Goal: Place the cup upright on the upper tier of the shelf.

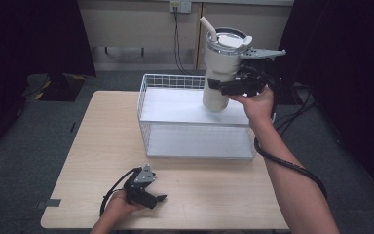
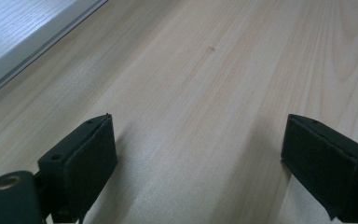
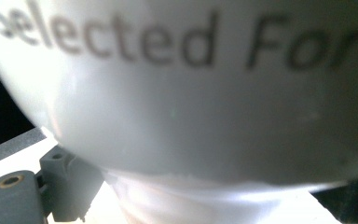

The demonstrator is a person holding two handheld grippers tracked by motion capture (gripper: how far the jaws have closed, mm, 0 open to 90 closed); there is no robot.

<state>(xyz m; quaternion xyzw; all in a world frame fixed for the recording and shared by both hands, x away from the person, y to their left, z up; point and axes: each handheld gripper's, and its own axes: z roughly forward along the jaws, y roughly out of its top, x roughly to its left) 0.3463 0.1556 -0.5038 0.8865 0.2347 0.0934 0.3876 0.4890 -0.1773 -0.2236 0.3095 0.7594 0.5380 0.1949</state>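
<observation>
Right hand-held gripper [image 1: 224, 87] clamping white tumbler [image 1: 222, 68], above wire basket [image 1: 146, 117]

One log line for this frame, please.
right gripper: shut on tumbler, held above basket | left gripper: open, low over table

White lidded tumbler [image 1: 219, 73] upright, lifted above wire basket [image 1: 148, 105].

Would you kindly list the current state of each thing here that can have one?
Tumbler: held upright above the basket, lid on, straw in.
Right gripper: shut on the tumbler.
Left gripper: open, holding nothing, low over the table.
Wire basket: standing on the table, nothing inside.
</observation>
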